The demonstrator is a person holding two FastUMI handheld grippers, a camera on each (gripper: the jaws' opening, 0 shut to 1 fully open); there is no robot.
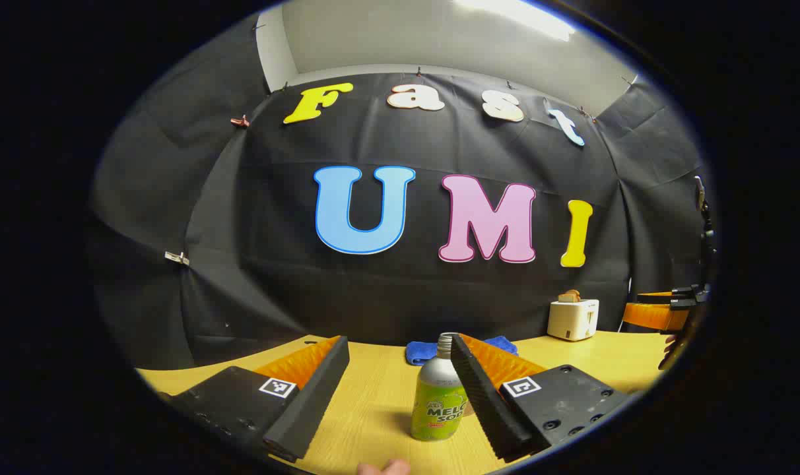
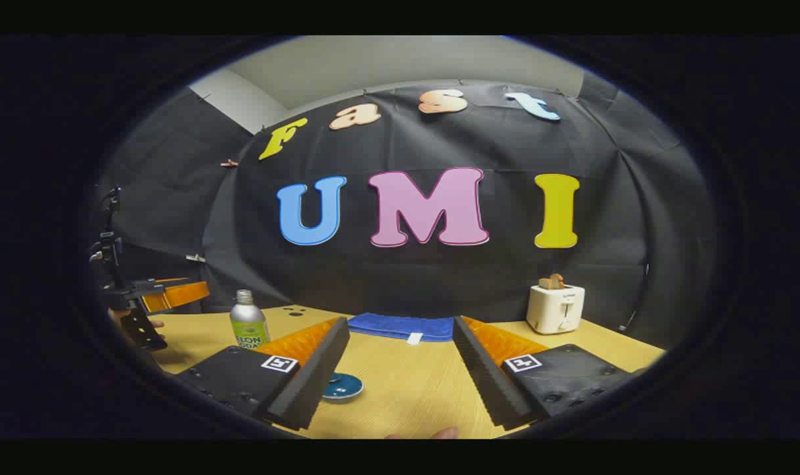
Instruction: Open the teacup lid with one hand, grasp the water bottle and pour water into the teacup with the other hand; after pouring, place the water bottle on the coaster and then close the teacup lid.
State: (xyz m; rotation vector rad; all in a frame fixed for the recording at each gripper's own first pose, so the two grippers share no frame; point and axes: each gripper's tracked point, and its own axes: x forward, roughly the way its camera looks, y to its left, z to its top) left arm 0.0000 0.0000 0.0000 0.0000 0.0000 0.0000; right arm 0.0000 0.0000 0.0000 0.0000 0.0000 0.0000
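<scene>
My left gripper (image 1: 395, 386) is hovering low over the wooden table (image 1: 373, 402), its two fingers spread wide and gripping nothing. In the left gripper view, the one water bottle (image 1: 439, 396) is standing upright between them, close against the right-hand finger, long axis vertical, silver screw cap pointing straight up. I am leaving its green label unread. Behind it a blue cloth (image 1: 420, 351) is lying flat near the back wall, and a single white toaster (image 1: 573, 318) with toast in its slots is sitting far right.

My right gripper (image 2: 400, 373) is likewise hanging wide apart over the table (image 2: 406, 389), clamping nothing. In the right gripper view, the same bottle (image 2: 248, 323) is showing to the left, upright, cap up. One round teal coaster (image 2: 344, 387) is lying flat just beside the left-hand finger, partly hidden by it and well apart from the bottle. The blue cloth (image 2: 400, 326) is spreading folded across the middle distance, and the toaster (image 2: 557, 307) is standing at right. At the far left edge, my other gripper is appearing orange and black, with fingertips of my hand (image 2: 154, 324) beneath it.
</scene>
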